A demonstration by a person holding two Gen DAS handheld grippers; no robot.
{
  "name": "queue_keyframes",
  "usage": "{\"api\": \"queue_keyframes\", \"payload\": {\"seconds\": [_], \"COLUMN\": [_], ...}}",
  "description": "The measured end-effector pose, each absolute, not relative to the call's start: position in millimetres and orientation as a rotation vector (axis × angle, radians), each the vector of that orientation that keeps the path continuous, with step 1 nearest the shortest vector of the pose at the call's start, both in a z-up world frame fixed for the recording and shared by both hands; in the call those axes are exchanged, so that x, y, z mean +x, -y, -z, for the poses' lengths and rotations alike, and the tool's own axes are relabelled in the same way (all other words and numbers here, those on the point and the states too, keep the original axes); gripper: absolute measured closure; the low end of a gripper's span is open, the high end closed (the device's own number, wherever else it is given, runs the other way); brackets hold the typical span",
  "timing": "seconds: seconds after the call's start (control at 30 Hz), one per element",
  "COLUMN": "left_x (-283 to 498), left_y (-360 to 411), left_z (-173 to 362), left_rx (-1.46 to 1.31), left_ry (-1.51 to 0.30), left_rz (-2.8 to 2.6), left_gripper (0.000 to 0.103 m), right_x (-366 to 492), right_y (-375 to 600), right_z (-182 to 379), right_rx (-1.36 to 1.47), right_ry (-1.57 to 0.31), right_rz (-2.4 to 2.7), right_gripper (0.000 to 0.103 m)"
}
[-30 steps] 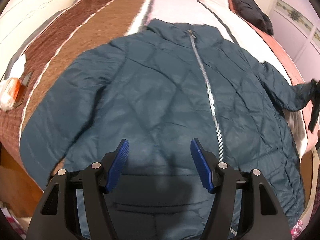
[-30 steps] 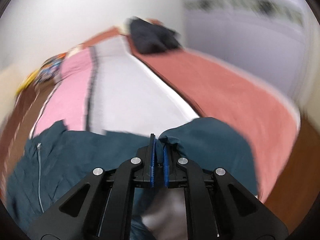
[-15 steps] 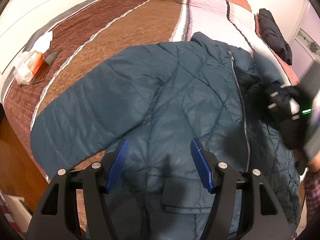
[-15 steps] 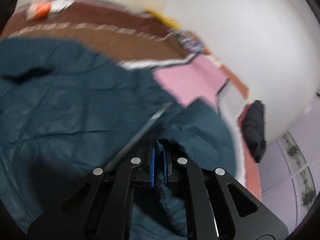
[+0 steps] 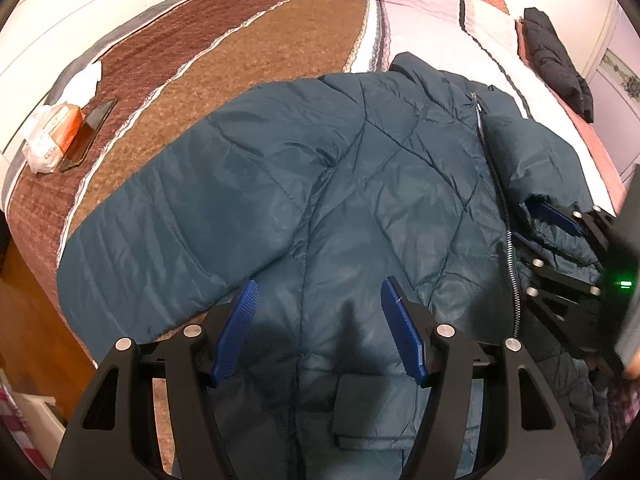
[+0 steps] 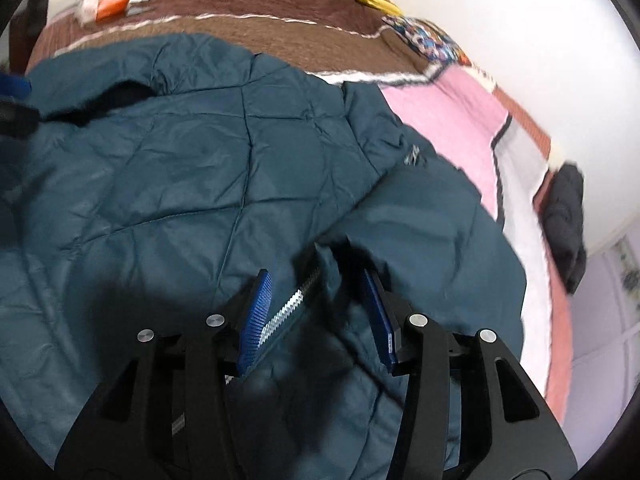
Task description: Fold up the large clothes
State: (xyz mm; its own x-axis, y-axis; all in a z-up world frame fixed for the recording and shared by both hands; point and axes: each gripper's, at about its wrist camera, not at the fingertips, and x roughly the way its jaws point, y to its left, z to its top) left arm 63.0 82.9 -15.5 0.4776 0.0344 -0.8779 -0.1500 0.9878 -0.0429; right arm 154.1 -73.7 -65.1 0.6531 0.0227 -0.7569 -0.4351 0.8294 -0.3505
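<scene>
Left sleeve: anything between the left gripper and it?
Nothing visible. The left gripper hovers open over the jacket, and the left sleeve lies flat and uncovered on the bedspread beside it.

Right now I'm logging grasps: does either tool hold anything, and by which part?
Nothing is held. The right tool has just been opening, its pads off the jacket sleeve cuff; the left tool hovers open.

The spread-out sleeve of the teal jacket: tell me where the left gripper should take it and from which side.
Grip the cuff end of the spread-out sleeve, coming from the bed's near edge. It lies flat and straight, its end free near the edge. The left gripper hovers open beside it, probably well placed.
</scene>
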Motion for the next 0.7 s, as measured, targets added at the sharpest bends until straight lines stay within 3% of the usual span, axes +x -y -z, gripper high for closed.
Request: {"api": "queue_keyframes", "payload": {"seconds": [0.43, 0.7], "left_x": [57.2, 64.0], "left_y": [-57.6, -24.1], "left_z": [7.7, -3.3], "left_rx": [-0.041, 0.021], "left_ry": [-1.035, -1.002], "left_rz": [-0.12, -0.013], "left_gripper": [0.039, 0.039], "right_x": [122.8, 122.4], "right_y": [113.7, 191.7], "right_z": [11.5, -18.6], "right_rx": [-0.249, 0.091], "right_ry": [-0.853, -0.884], "right_rz": [-0.292, -0.175], "right_gripper": [0.056, 0.056]}}
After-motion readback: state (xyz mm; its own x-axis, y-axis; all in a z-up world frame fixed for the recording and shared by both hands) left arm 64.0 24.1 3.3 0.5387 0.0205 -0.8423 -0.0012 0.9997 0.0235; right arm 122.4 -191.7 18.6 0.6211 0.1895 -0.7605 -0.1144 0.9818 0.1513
